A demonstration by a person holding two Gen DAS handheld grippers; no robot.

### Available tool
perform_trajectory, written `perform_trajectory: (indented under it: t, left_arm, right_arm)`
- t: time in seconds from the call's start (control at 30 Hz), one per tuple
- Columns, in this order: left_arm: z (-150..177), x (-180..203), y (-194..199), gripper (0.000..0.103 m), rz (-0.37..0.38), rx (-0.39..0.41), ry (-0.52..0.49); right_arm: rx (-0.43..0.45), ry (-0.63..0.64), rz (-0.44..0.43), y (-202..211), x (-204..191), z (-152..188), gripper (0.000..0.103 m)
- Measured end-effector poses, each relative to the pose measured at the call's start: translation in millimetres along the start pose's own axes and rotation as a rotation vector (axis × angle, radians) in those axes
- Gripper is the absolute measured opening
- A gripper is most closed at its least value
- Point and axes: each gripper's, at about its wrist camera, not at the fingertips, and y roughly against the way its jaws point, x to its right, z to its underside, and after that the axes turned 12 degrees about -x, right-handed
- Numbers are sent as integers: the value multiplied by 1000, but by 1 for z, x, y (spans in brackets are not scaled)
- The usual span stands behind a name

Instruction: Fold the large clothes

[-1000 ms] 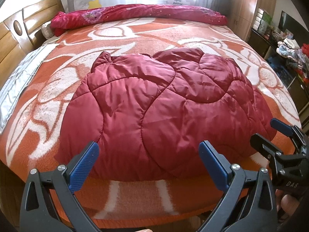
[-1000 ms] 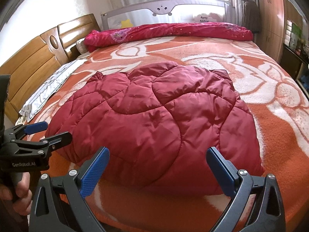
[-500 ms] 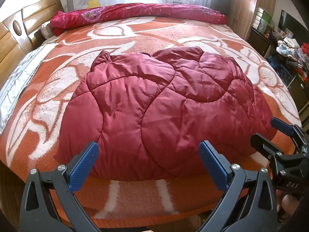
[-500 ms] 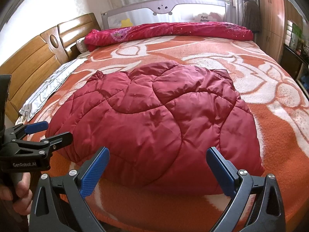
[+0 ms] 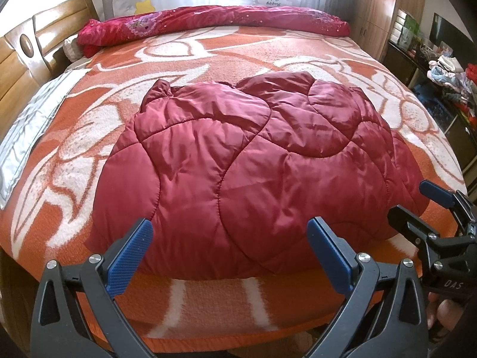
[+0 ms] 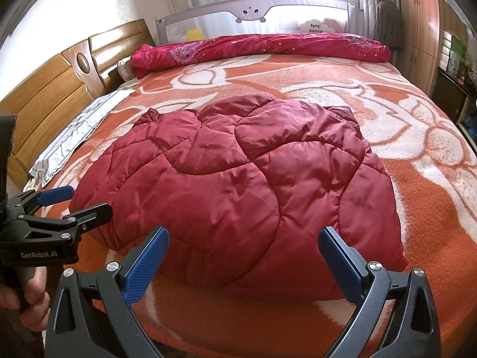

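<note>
Left wrist view: the left gripper [image 5: 229, 255] hangs at the near edge of the orange-and-white patterned blanket [image 5: 298, 56] with its blue-padded fingers [image 5: 129, 256] spread wide, holding nothing. The dark red quilted padded garment [image 5: 253, 173] lies bunched on the blanket just beyond. The right gripper [image 5: 417, 201] shows at the right, also spread.

Right wrist view: the right gripper [image 6: 243, 264] is spread and empty, near the garment's [image 6: 238, 197] near edge. The left gripper [image 6: 79, 201] sits at the left, spread, beside the garment.

Both views have tilted slightly upward, so the red quilted coat [image 5: 247, 179] sits lower in frame
</note>
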Motion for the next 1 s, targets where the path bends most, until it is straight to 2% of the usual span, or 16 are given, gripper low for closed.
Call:
perform_trajectory:
  t: [1.0]
  left_arm:
    - [0, 2, 2, 103, -20, 17, -23]
  right_arm:
    - [-1, -1, -2, 0, 0, 0, 101]
